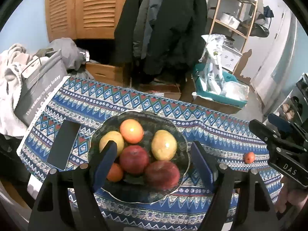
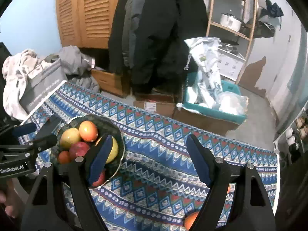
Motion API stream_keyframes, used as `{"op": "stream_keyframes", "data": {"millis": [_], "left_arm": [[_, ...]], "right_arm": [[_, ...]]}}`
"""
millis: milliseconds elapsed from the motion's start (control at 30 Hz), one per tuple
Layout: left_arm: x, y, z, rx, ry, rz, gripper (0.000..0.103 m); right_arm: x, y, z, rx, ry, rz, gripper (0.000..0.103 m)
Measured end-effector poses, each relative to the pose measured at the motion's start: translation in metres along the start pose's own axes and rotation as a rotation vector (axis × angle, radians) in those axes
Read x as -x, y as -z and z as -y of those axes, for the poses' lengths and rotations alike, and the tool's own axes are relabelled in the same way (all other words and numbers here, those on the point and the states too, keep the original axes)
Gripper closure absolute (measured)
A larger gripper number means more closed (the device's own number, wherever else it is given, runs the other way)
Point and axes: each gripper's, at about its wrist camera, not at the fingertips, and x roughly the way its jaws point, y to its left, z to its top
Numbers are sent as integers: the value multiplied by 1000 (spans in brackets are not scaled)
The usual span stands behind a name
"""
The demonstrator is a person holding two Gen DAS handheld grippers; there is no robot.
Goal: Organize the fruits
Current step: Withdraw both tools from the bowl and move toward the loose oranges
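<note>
Pale blue wall [image 1: 28, 19] at upper left; louvred wooden doors [image 1: 84, 7] beside it. Dark coats [image 1: 165, 25] hang at top centre. Wooden shelving unit [image 1: 236, 9] at upper right — a metal pot [image 2: 231, 22] on one shelf. Grey floor [image 2: 256, 111] at right, cardboard boxes [image 1: 109, 73] and a teal bin [image 1: 221, 94] of plastic bags. Heaped laundry [image 1: 11, 73] at left. Dim, cool light.

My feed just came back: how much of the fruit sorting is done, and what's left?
Mostly done: six fruits sit in the glass bowl. In hand: nothing; the left gripper and right gripper are both open and empty. Left: a small red fruit lies loose on the tablecloth, and an orange fruit sits at the near edge, partly hidden.
</note>
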Motion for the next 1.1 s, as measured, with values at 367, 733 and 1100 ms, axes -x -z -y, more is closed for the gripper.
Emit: {"op": "stream_keyframes", "data": {"millis": [367, 733, 1100], "left_arm": [[10, -7, 37, -42, 37, 35, 17], [8, -10, 78, -102, 60, 47, 16], [-9, -4, 121, -182, 65, 19, 15]], "right_arm": [[24, 6, 35, -41, 43, 35, 20], [36, 23, 74, -82, 101, 26, 20], [40, 45, 119, -145, 160, -10, 20]]}}
